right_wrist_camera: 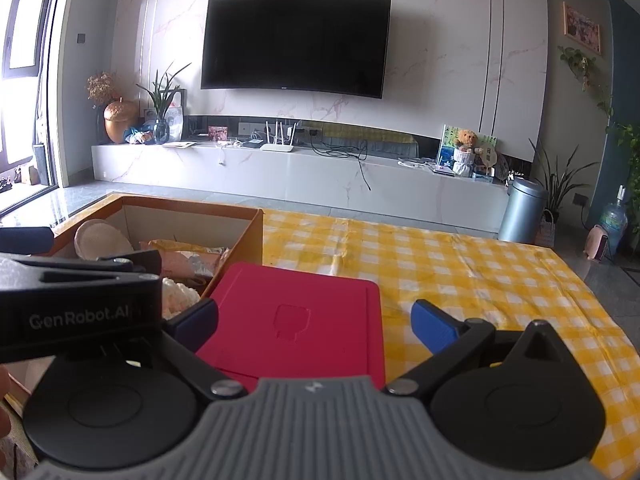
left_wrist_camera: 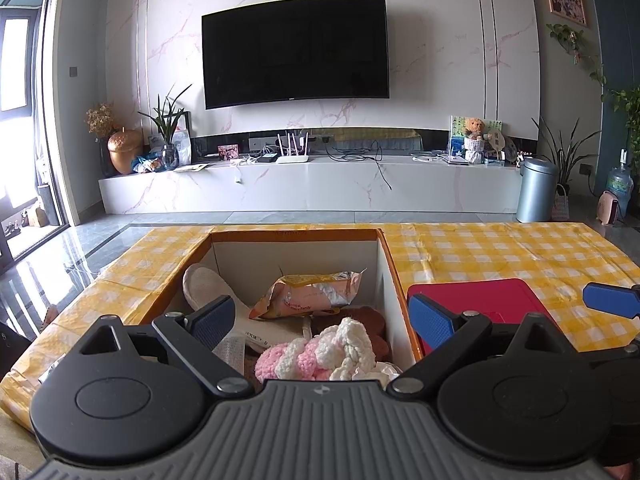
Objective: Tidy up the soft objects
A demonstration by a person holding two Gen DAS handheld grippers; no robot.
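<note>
Soft objects heaped in an open cardboard box (left_wrist_camera: 390, 272) on the counter (left_wrist_camera: 500, 252), directly beneath the left gripper (left_wrist_camera: 322, 316), spread wide and holding nothing. Nearest its fingers, a pink-and-white knitted bundle (left_wrist_camera: 320, 354) against the box's near end, a brown plush piece (left_wrist_camera: 366, 318) just behind it. Further in, a crinkled snack packet (left_wrist_camera: 310, 294), long axis running left to right, its torn end pointing toward the right wall; a pale insole (left_wrist_camera: 204, 286) leaning on the left wall, long axis slanting up to the far-left corner. Free room only along the far end of the box. Right gripper (right_wrist_camera: 316, 326) likewise spread wide and empty, hovering above a flat red lid (right_wrist_camera: 296, 316) lying just beside the box's right wall. Beyond the lid, a broad stretch of yellow checked cloth (right_wrist_camera: 480, 280) out to the counter's far and right edges. Knitted bundle and plush piece fully seen only from the left wrist; from the right wrist, mostly hidden behind the left gripper's body, with the lid's whole outline and recessed emblem shown instead.
</note>
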